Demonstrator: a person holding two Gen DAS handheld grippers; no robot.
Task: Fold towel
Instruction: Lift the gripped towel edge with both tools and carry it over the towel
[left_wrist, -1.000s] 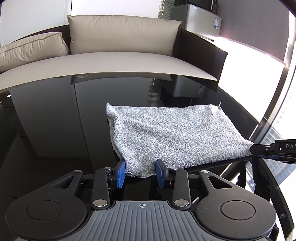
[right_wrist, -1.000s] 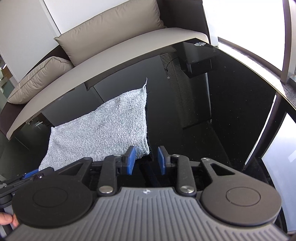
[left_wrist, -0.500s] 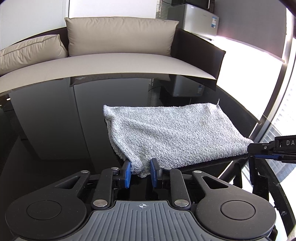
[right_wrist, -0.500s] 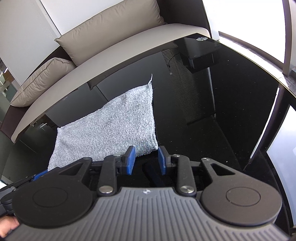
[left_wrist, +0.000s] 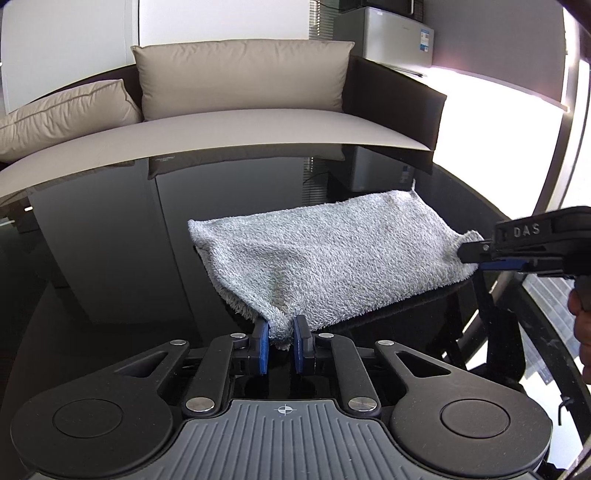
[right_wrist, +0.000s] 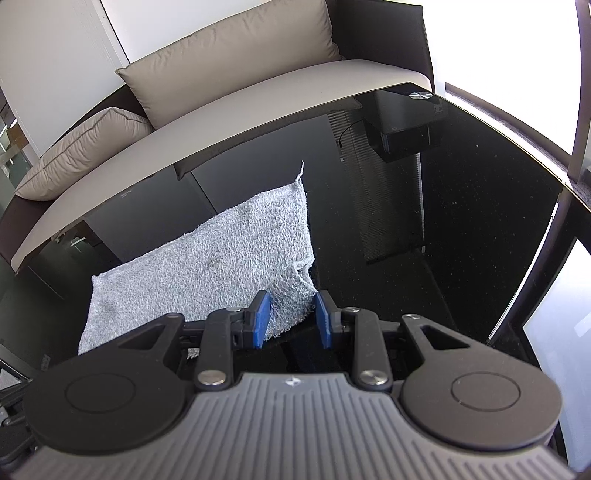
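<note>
Towel (left_wrist: 332, 262) corner pinched in my left hand-held gripper (left_wrist: 280, 338), jaws just closing on it. Right hand-held gripper (right_wrist: 290, 317) straddles the other corner with its pads apart. I'd clamp that first, then lift both evenly off the table (left_wrist: 110, 258).

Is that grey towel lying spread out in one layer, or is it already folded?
Folded. The towel lies doubled on the black table: two layers show along its near-left edge.

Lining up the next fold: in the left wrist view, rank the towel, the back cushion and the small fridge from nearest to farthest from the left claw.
1. Towel: its near corner sits between the left claw's pads.
2. Back cushion: on the sofa beyond the table, centre.
3. Small fridge: behind the sofa, upper right.
</note>
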